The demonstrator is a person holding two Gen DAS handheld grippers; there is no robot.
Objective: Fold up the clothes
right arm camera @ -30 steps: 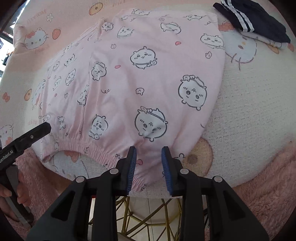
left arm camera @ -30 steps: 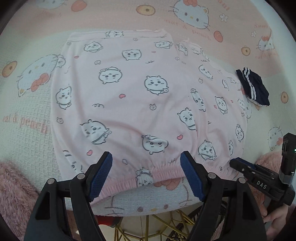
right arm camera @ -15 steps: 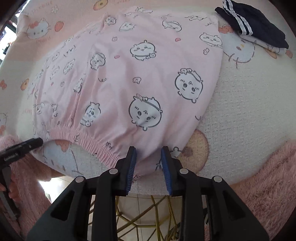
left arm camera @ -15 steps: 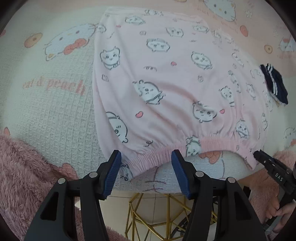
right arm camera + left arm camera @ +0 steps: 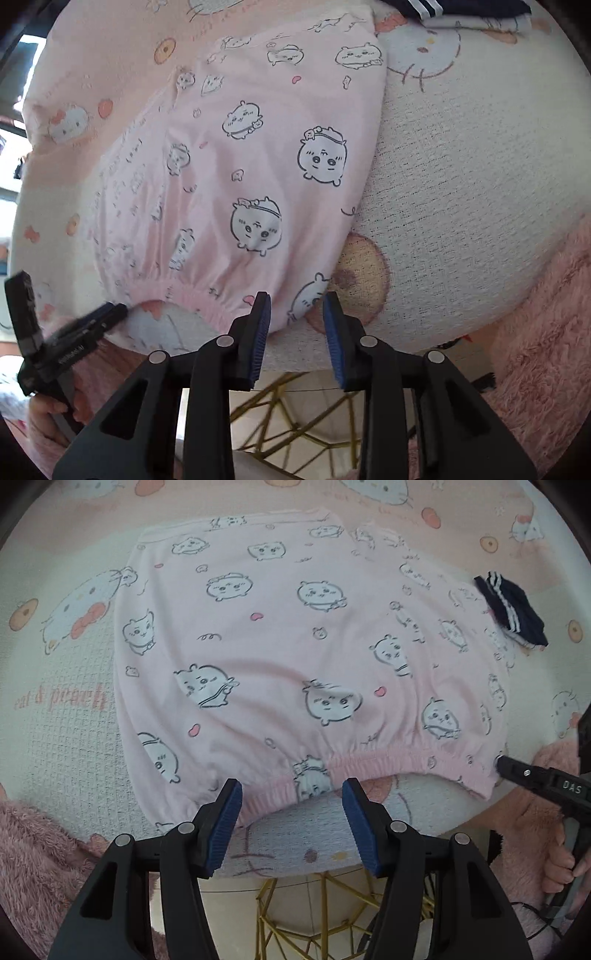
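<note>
Seemingly flat, pink cartoon-print shorts, waistband gathered.

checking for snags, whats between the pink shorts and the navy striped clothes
Nothing. In the left wrist view the pink shorts run right up to the folded navy striped clothes, with only a sliver of the printed cover showing there.

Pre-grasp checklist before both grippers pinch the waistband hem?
1. Left gripper open: ok.
2. Right gripper open: ok.
3. Elastic waistband between the left gripper's fingers: ok, hem sits just ahead of the tips.
4. Pink printed shorts lying flat: ok, only slight wrinkles.
5. Right gripper at the shorts' corner: ok.
6. Navy striped garment apart from the shorts: cannot tell, it lies at their far edge.
</note>
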